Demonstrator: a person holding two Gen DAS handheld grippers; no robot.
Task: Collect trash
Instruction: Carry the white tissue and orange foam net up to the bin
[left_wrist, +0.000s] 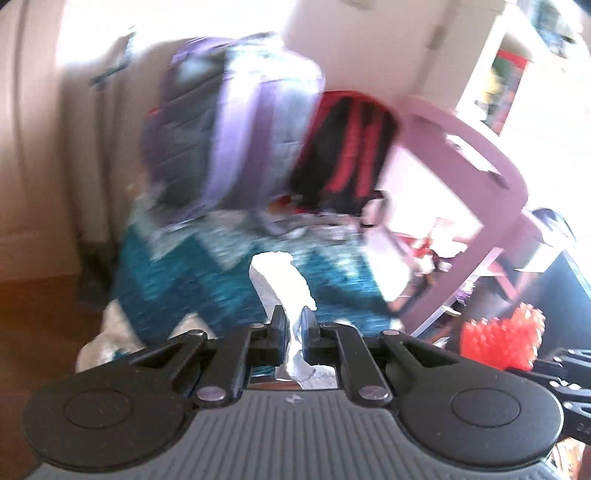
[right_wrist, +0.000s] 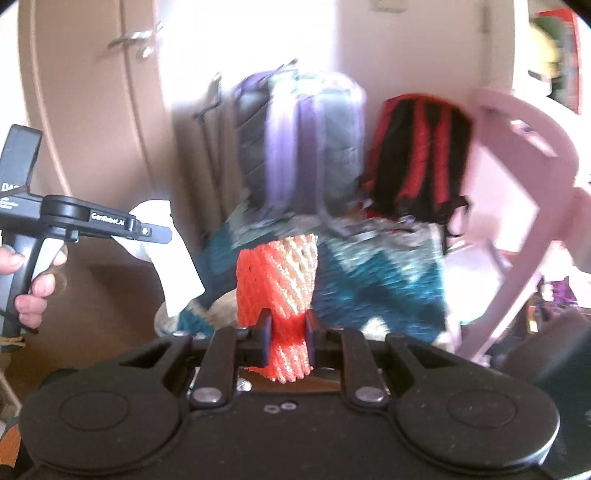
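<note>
My left gripper (left_wrist: 293, 325) is pinched tight on a crumpled white tissue (left_wrist: 282, 284), which sticks up past the fingertips and also trails back between the jaws toward the camera. From the right wrist view I see that same gripper from the side at the left edge, the tissue hanging below it, and a person's hand (right_wrist: 29, 284) wrapped round its handle.

My right gripper (right_wrist: 287, 330) is clamped on an orange foam fruit net (right_wrist: 280, 280); the jaws stand a little apart because the net fills the gap, and the pads press into its lower part while the mesh flares out above them. In the left wrist view the net shows at the lower right edge.

Both pieces of trash are held up in the air, clear of the floor. Ahead of both cameras lies a teal and white zigzag rug (left_wrist: 177, 280) on a brown wooden floor (left_wrist: 40, 306). Beyond the rug a purple and grey backpack (right_wrist: 295, 140) and a red and black backpack (right_wrist: 417, 155) stand against the wall. A pale pink chair (right_wrist: 524, 177) is just to their right. Everything behind the grippers is blurred.
</note>
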